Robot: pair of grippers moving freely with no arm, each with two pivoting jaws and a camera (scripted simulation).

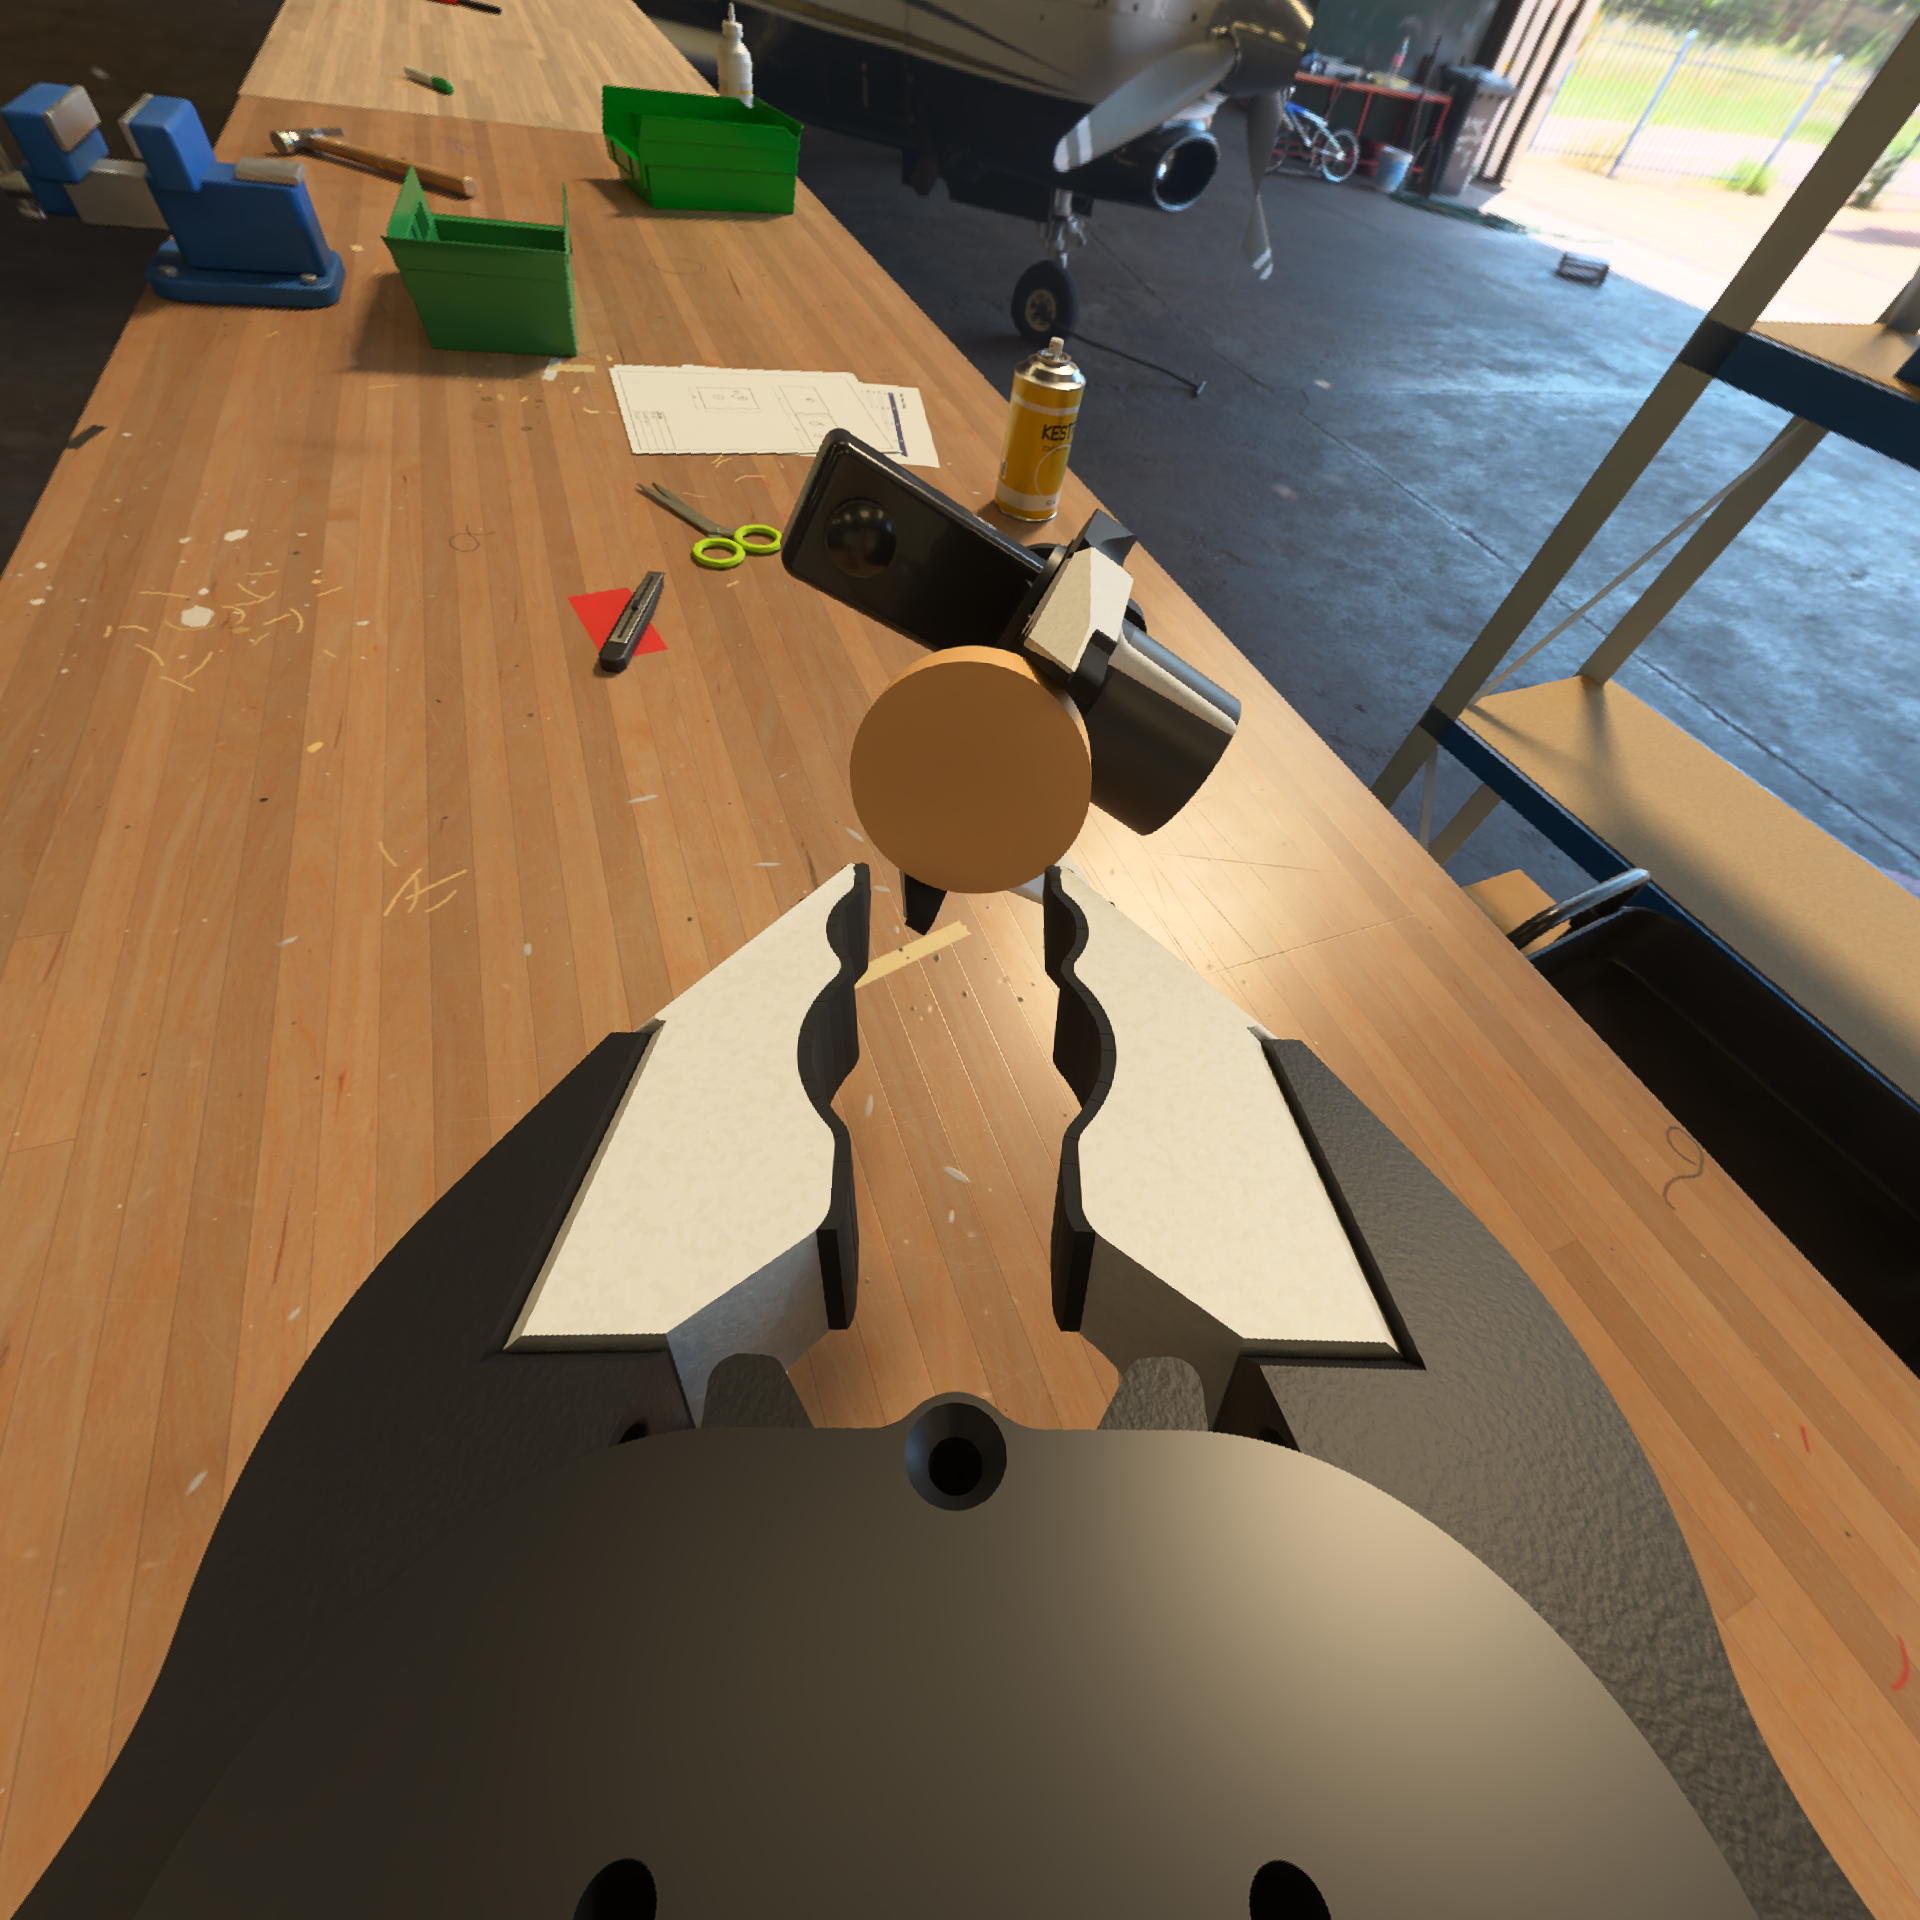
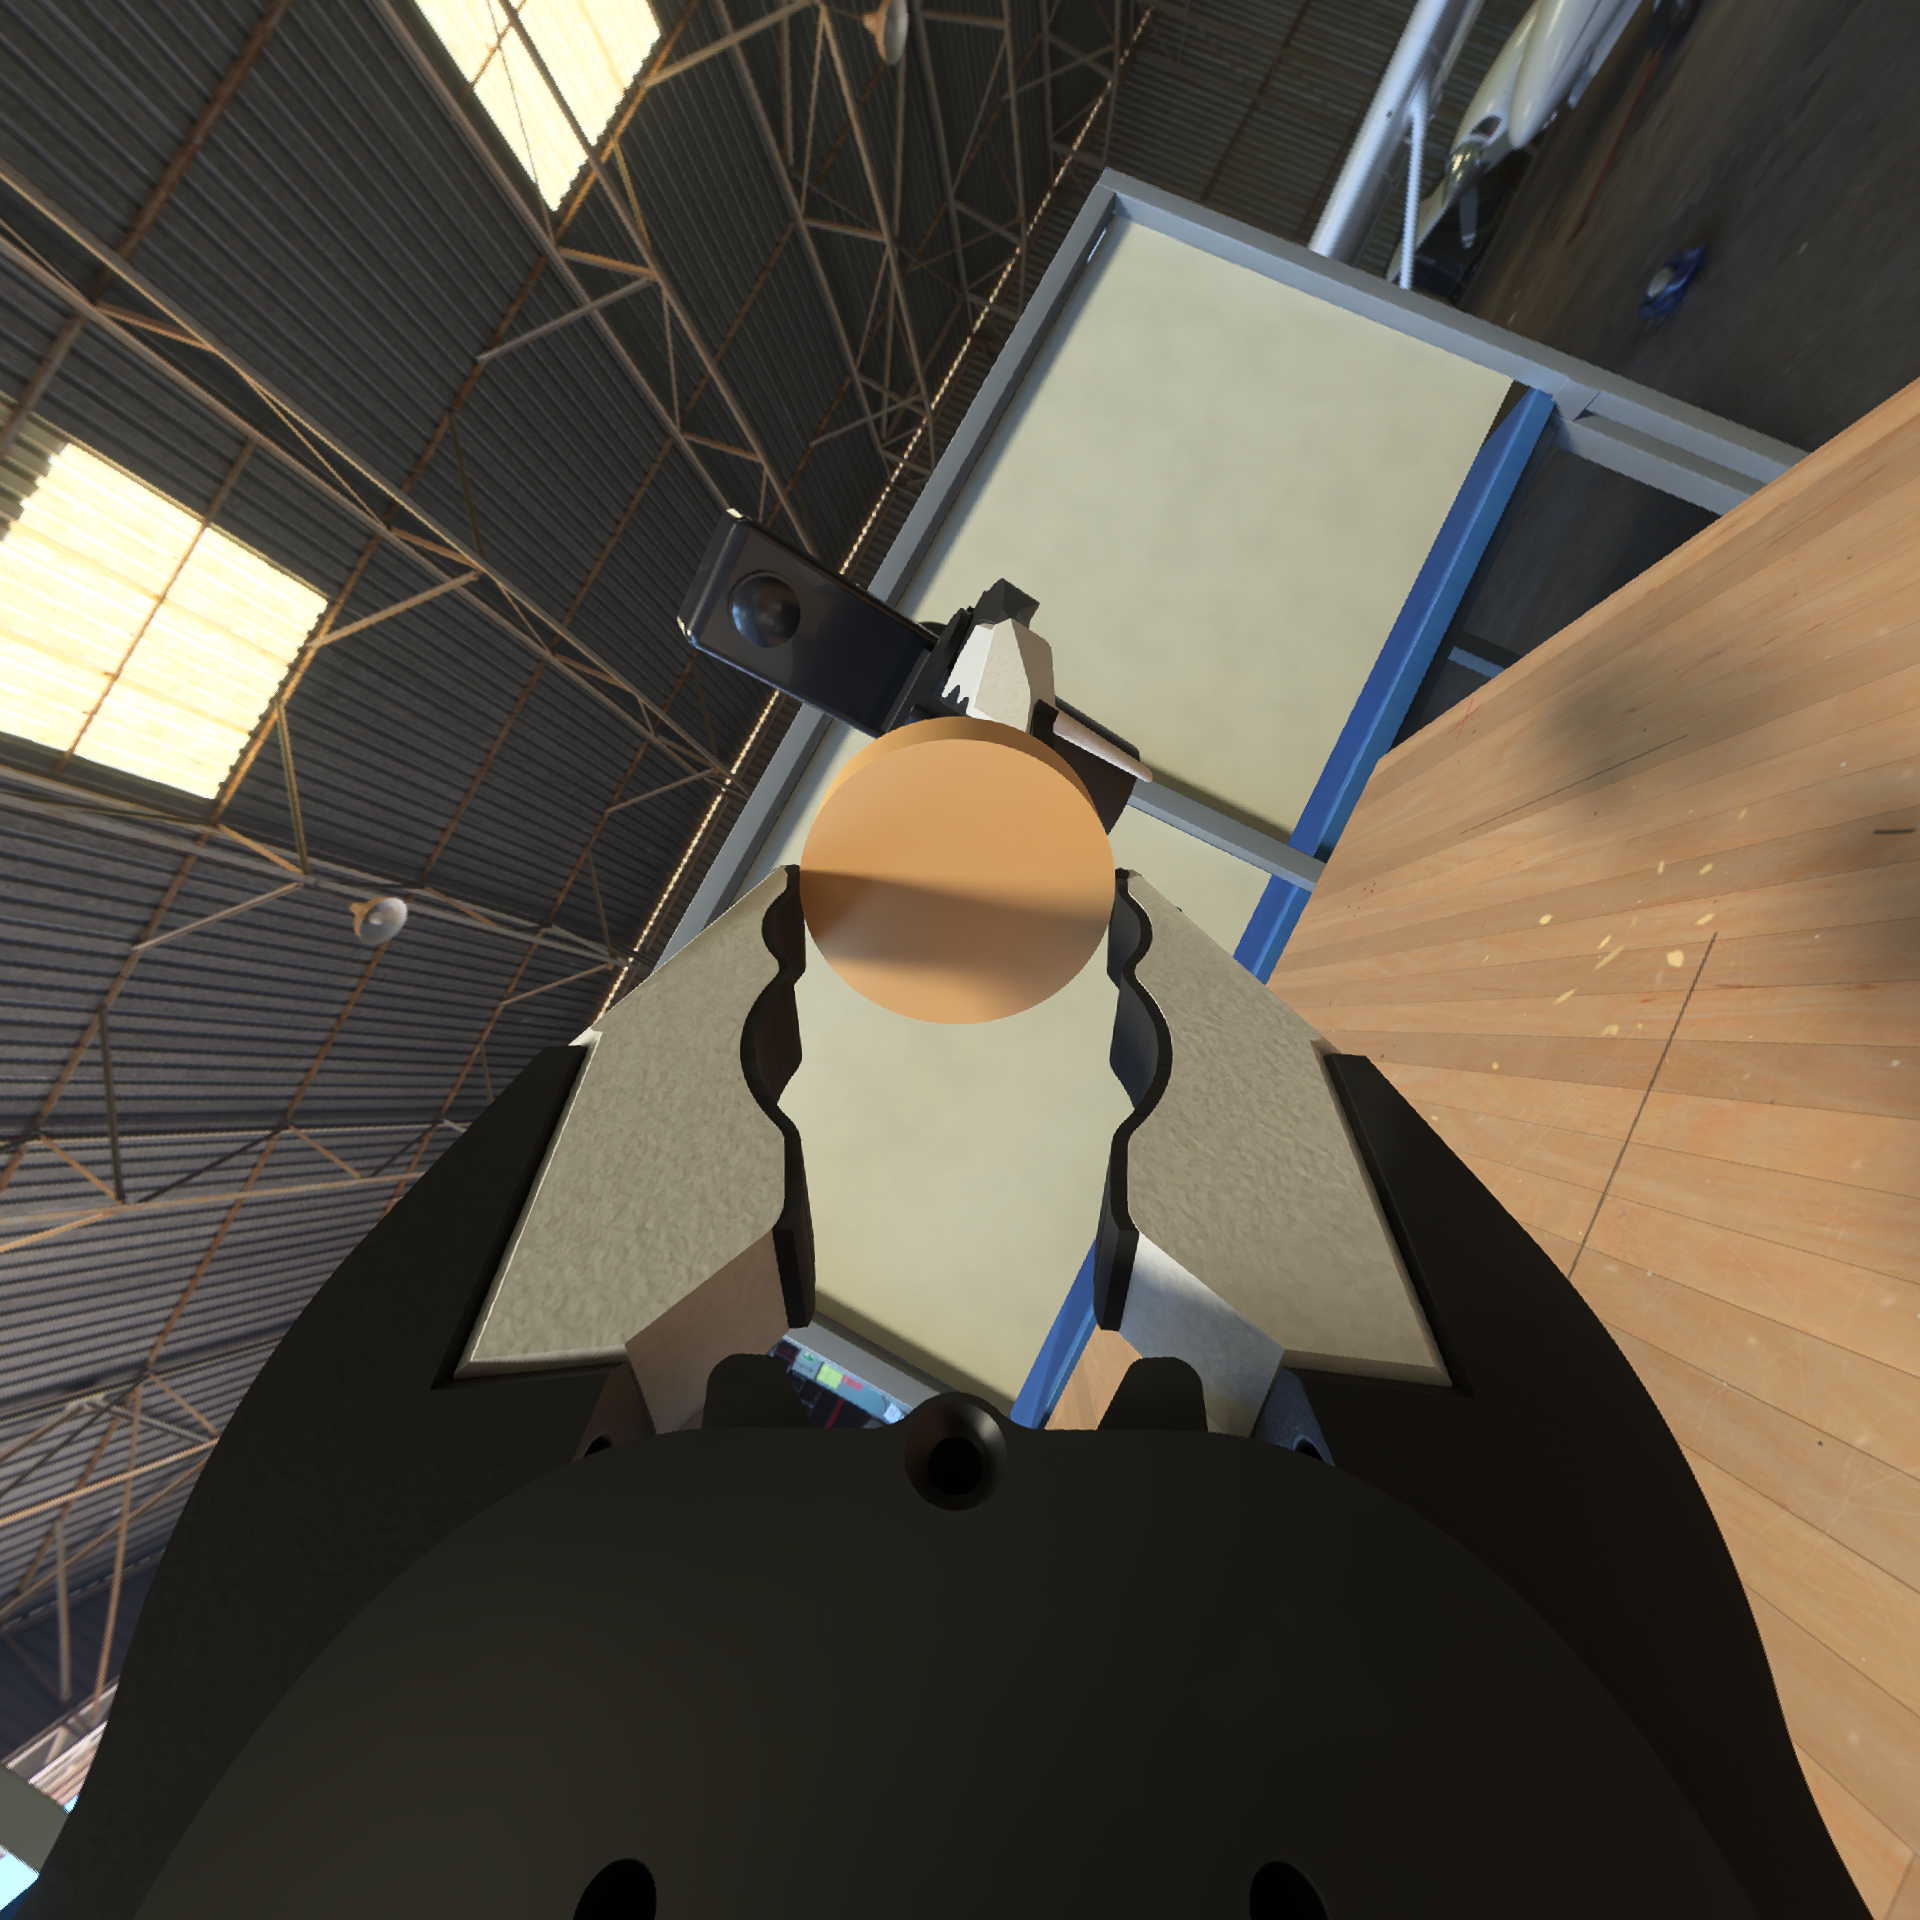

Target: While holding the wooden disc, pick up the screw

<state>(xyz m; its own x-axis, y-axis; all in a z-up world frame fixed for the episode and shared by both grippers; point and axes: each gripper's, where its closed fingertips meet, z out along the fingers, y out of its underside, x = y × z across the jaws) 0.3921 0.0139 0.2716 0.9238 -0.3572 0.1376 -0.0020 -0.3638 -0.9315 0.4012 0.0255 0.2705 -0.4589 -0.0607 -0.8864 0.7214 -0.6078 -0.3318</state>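
Observation:
The round wooden disc (image 2: 956,873) sits between my right gripper's (image 2: 958,883) two fingertips, which are shut on its rim, and it is held up in the air. In the left wrist view the disc (image 1: 968,769) hangs above the wooden workbench (image 1: 416,831), with the right gripper's body (image 1: 1143,727) behind it. My left gripper (image 1: 956,878) is open and empty, its fingertips just short of the disc's lower edge. The left gripper's body (image 2: 831,634) shows beyond the disc in the right wrist view. I see no screw in either view.
On the bench farther off are a utility knife (image 1: 632,621) on a red card, green-handled scissors (image 1: 717,530), papers (image 1: 758,410), a yellow spray can (image 1: 1039,436), two green bins (image 1: 488,270), a blue vise (image 1: 223,208) and a hammer (image 1: 364,156). The bench edge (image 1: 1351,790) runs close on the right.

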